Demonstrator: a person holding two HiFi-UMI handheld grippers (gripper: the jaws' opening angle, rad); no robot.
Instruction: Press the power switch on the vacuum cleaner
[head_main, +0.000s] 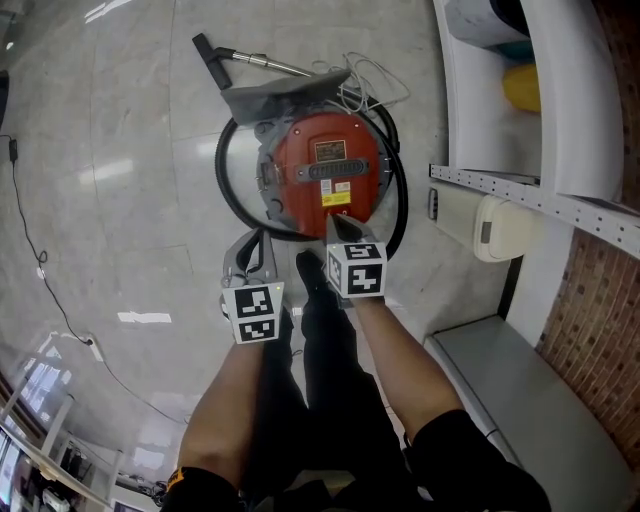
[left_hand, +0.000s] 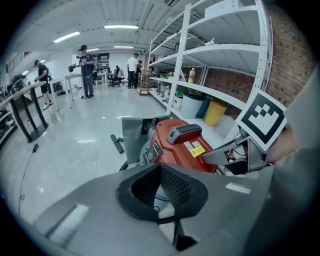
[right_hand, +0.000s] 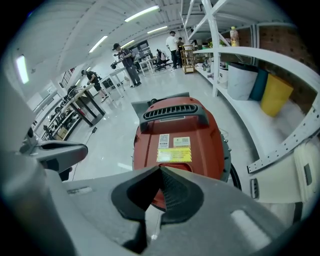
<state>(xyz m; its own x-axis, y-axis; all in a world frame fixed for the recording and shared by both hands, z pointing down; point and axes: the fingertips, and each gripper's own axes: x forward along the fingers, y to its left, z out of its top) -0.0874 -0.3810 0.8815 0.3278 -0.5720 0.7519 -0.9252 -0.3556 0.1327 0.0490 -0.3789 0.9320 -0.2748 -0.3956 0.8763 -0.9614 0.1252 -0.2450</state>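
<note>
Head view: vacuum (head_main: 325, 170) on the floor (head_main: 120, 150) at 12 o'clock. Right tongs (head_main: 338, 222) touching the near edge of its red top. Left tongs (head_main: 248, 245) beside it at 7 o'clock.

Left gripper view: left tongs pressed together, holding nothing. Vacuum at 1 o'clock.

Right gripper view: right tongs pressed together, holding nothing. Vacuum at 12 o'clock.
</note>
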